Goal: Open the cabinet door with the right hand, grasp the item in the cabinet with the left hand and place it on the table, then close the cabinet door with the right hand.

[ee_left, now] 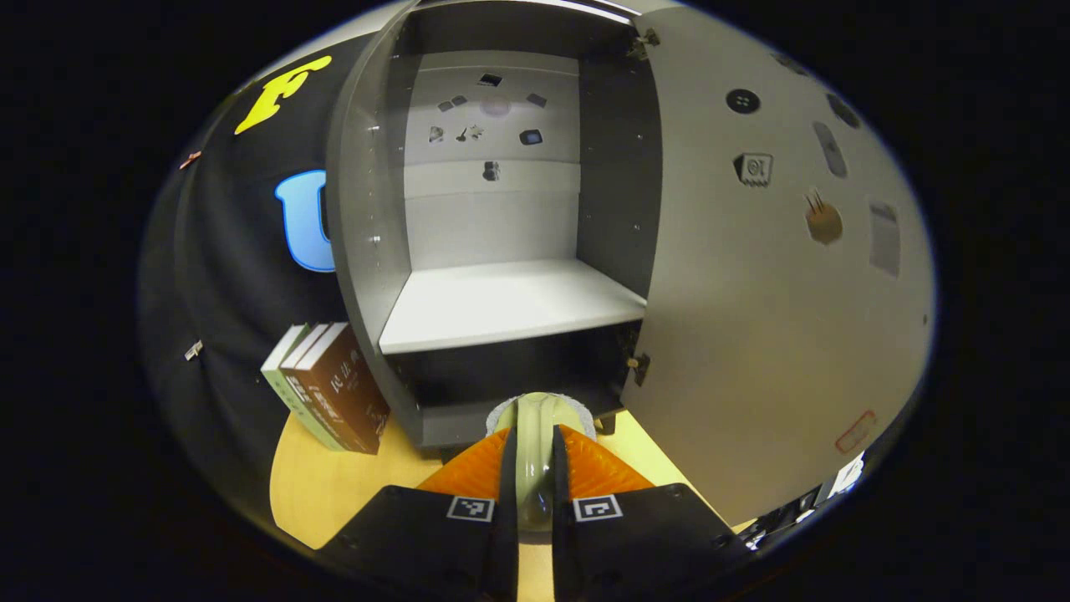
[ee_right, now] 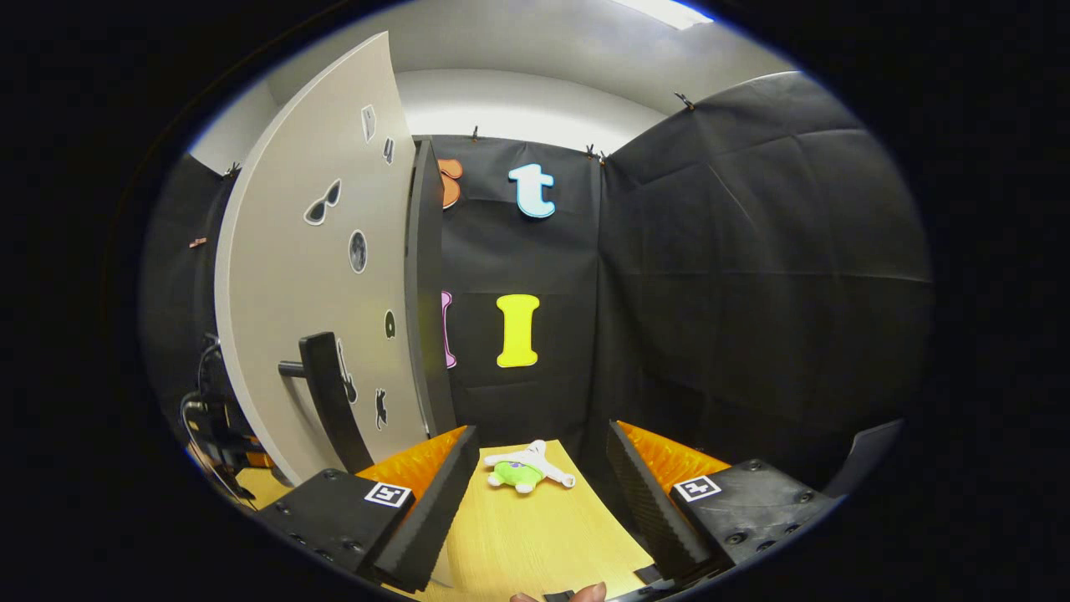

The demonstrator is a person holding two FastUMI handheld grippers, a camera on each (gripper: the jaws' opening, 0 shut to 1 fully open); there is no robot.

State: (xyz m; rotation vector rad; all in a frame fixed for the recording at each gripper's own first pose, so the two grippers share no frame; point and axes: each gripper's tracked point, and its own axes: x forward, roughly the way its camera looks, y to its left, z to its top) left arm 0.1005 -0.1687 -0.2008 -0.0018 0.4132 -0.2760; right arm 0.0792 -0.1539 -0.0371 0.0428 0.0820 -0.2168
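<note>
Left gripper view: left gripper [ee_left: 533,477] clenched on a pale greenish-cream rounded item [ee_left: 536,456], both fingers pressing its sides, the item's whitish rim [ee_left: 501,411] protruding ahead of the fingertips. Held low, above the light wooden table [ee_left: 334,493], directly in front of the grey cabinet [ee_left: 368,251]. Cabinet standing open, with a white shelf [ee_left: 510,305] at mid height and a dark lower compartment [ee_left: 510,368] beneath it. Small dark stickers [ee_left: 489,125] on the cabinet's pale back panel. Grey cabinet door [ee_left: 769,276] swung wide to the right, hinges [ee_left: 639,364] visible along its inner edge, several stickers on its inner face. Three upright books with brown and pale green covers [ee_left: 330,389] leaning against the cabinet's left outer wall, resting on the table. Right gripper view: right gripper [ee_right: 535,493] released, jaws spread wide, nothing between them, poised over the same table [ee_right: 535,543]. Open door [ee_right: 309,284] to the left of the fingers, seen from its outer face, carrying a black bar handle [ee_right: 326,393] and assorted stickers; left finger just beside the handle, contact not determinable. Small green and white plush toy [ee_right: 522,470] lying on the table ahead of the open fingers, apart from them. A fingertip of a hand [ee_right: 577,594] at the bottom edge.
</note>
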